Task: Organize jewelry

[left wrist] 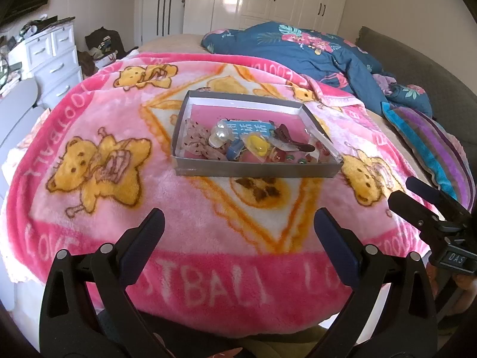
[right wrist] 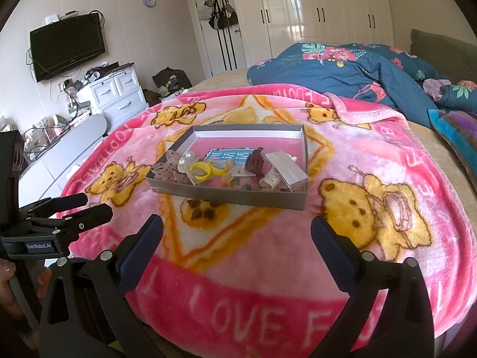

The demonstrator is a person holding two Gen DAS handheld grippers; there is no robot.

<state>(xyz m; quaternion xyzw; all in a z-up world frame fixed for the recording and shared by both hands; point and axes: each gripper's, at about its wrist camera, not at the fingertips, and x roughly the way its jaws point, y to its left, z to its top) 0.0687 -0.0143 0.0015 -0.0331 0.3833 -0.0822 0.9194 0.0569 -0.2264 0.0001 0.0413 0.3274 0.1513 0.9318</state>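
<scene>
A shallow grey box (left wrist: 256, 173) (right wrist: 226, 194) with a pink lining sits in the middle of a pink teddy-bear blanket (left wrist: 190, 226) (right wrist: 268, 256). Inside lie a yellow ring (left wrist: 258, 146) (right wrist: 202, 168), a brown hair claw (left wrist: 286, 134) (right wrist: 256, 161), a pearl piece (left wrist: 220, 134) (right wrist: 186, 161), a blue card (left wrist: 247, 128) (right wrist: 232, 156), a pink bow (left wrist: 196, 143) (right wrist: 170, 167) and a clear plastic case (left wrist: 325, 146) (right wrist: 286, 168). My left gripper (left wrist: 238, 217) (right wrist: 89, 205) hovers open and empty short of the box. My right gripper (right wrist: 237, 223) (left wrist: 413, 194) is beside it, open and empty.
A blue floral duvet (left wrist: 298, 47) (right wrist: 342, 68) is bunched behind the blanket. A striped pillow (left wrist: 429, 143) lies at the right, before a dark headboard (left wrist: 417, 59). A white dresser (left wrist: 50, 56) (right wrist: 119, 95), a wall TV (right wrist: 68, 44) and a white wardrobe (right wrist: 313, 6) stand beyond the bed.
</scene>
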